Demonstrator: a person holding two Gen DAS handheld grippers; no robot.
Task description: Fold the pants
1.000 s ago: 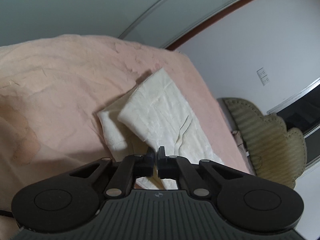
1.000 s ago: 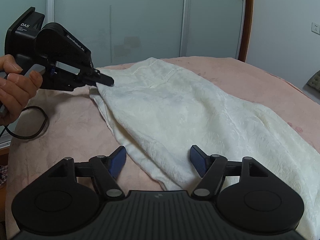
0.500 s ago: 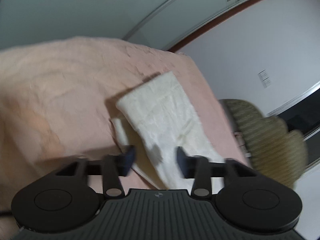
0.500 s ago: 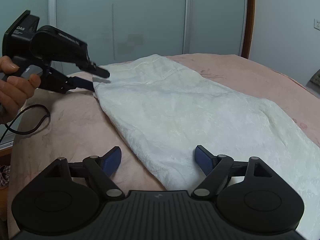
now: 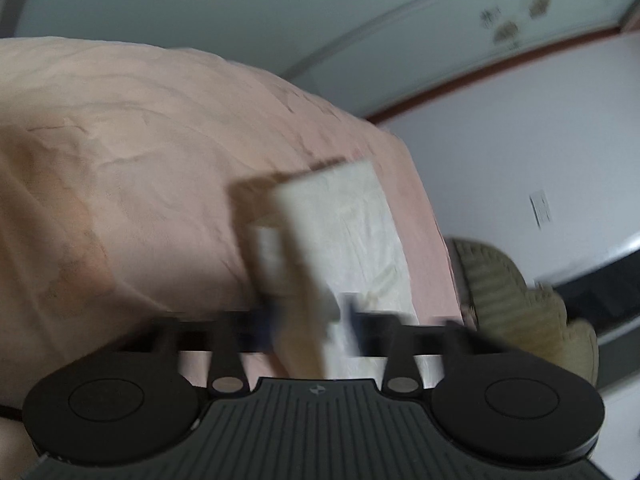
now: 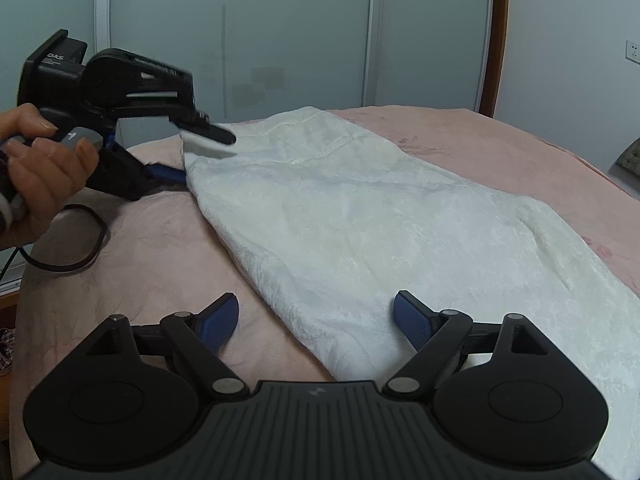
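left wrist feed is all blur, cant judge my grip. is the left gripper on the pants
Observer: The left gripper has just been closing its jaws, with a pants corner between them; whether the pads press yet, I can't tell.
Operator: and the right one
Observer: The right gripper is open over the pants' near edge, gripping nothing.
Operator: anything by my left hand
Observer: A black cable loops on the bed just below the hand.
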